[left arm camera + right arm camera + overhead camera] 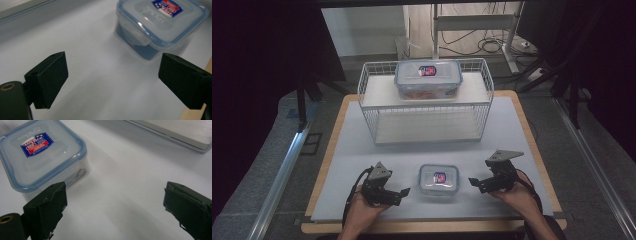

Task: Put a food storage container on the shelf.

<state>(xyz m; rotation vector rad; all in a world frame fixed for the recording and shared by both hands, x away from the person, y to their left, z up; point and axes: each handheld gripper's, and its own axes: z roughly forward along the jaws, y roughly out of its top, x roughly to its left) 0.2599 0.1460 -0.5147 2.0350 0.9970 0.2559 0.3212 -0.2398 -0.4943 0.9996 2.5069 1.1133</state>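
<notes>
Nearest the person, 2 hands come in from the bottom edge of the high view, each with a gripper resting low over the white table (362, 150). The left gripper (404, 191) points right toward the small box (439, 180), and its jaws stand wide apart with nothing between them; in the left gripper view the box (160, 25) lies ahead of the jaws, a little to the right, clear of both. The right gripper (473, 183) points left at the same box from the other side, and its jaws are also spread wide and hold nothing; in the right gripper view the box (41, 155) sits just beyond the left jaw, not touched by it

The small box is clear plastic with a blue-rimmed lid clipped on and a red and blue label on top. It stands flat on the table between the 2 grippers, near the front edge

Farther back, a white wire basket (372, 85) stands on the table, well apart from the small box. Inside it sits a larger box (428, 79) of the same kind, lid on, toward the back
</notes>
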